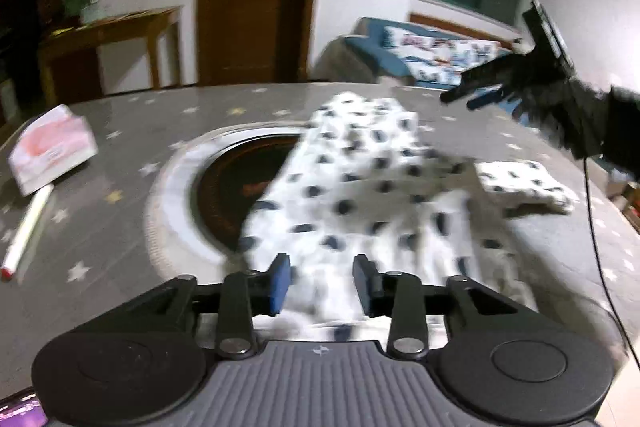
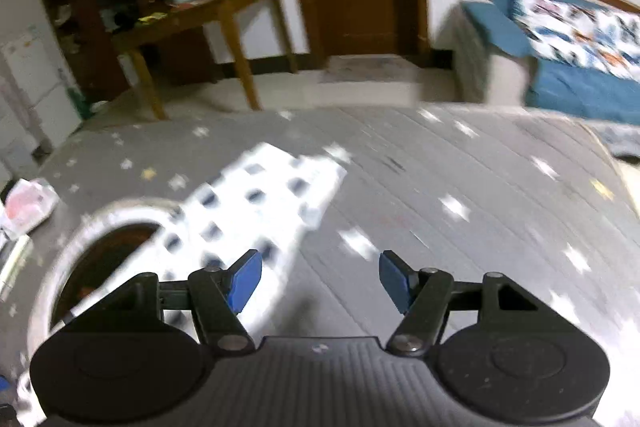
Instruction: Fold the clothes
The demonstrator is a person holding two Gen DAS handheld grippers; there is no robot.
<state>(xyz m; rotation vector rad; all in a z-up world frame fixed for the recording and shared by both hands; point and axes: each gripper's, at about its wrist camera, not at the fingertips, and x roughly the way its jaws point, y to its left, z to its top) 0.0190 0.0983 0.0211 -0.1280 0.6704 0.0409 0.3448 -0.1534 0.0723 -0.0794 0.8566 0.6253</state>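
The white, dark-spotted garment (image 1: pixel 360 187) is spread on the star-patterned table (image 1: pixel 120 155), partly over a round recess (image 1: pixel 240 183). The left gripper (image 1: pixel 322 283) is held parted above its near edge, unpinched. The right gripper (image 2: pixel 320 281) is held wide open over bare table, the garment lying beside its left finger.

Two spotted garments (image 1: pixel 360 195), one pen (image 1: pixel 26 227)

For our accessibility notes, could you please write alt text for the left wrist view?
A white garment with dark spots lies rumpled on a grey star-patterned table, beyond the open left gripper. The right gripper hovers at the upper right.
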